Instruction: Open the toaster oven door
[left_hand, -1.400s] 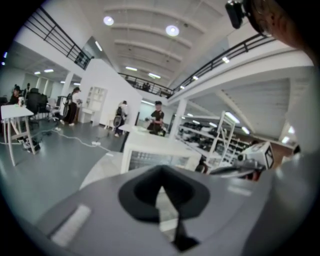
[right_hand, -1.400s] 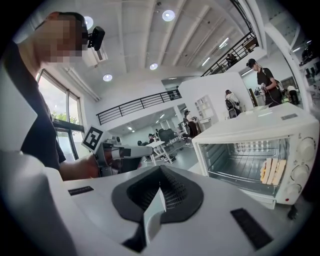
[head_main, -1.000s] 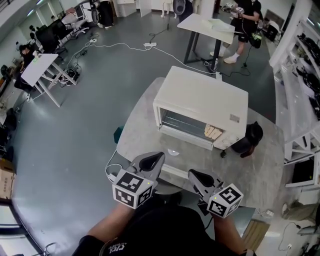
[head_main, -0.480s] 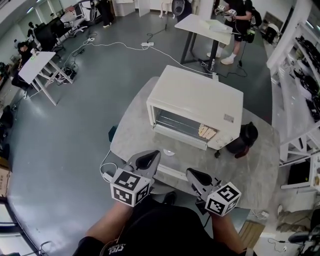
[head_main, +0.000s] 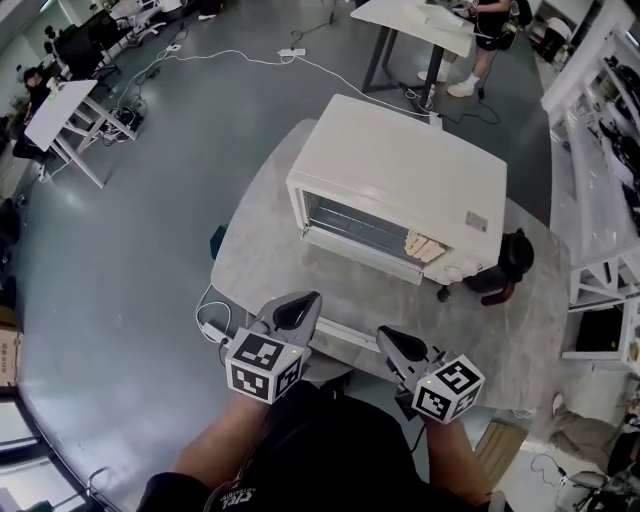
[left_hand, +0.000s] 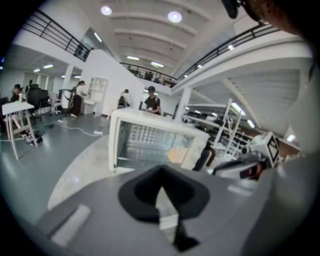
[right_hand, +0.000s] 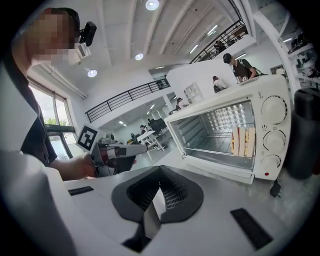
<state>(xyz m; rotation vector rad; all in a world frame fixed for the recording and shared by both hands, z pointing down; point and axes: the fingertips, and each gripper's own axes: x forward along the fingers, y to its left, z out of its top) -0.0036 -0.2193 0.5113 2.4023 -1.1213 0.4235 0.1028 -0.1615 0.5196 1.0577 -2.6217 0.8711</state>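
Toaster oven (head_main: 400, 170) centre frame on worktop (head_main: 258, 250). Door (head_main: 345, 335) looks already dropped open, rack showing. Your left gripper (head_main: 296, 311) and right gripper (head_main: 399, 346) sit lower frame, both closed, empty. Likely nothing left.
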